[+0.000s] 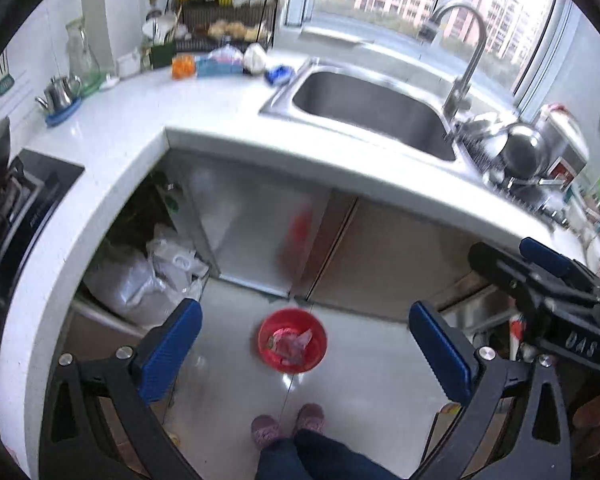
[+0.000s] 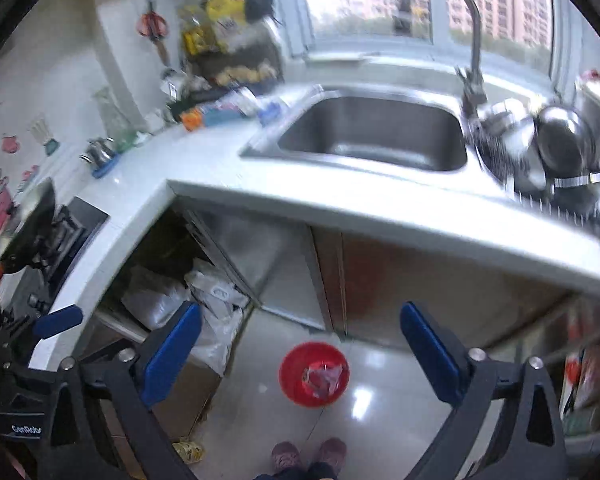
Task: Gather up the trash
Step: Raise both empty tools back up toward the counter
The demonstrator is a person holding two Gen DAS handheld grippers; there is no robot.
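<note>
A red bin [image 1: 293,340] stands on the glossy floor far below, in front of the sink cabinet, with crumpled wrappers [image 1: 290,345] lying in it. My left gripper [image 1: 304,312] hangs high above it, blue pads wide apart and nothing between them. My right gripper [image 2: 300,314] is likewise open and empty above the same red bin [image 2: 314,374]. In the left wrist view, the right gripper's body [image 1: 540,276] shows at the right edge. One blue finger of the left gripper [image 2: 56,320] shows at the left of the right wrist view.
The L-shaped white counter [image 1: 140,128] holds a steel sink [image 1: 372,112] and tap, a stove [image 1: 16,204] at left, and an orange pack [image 1: 184,66] and blue wrapper [image 1: 278,74] behind. Plastic bags [image 1: 152,276] fill an open cabinet. The person's slippered feet [image 1: 288,426] stand near the bin.
</note>
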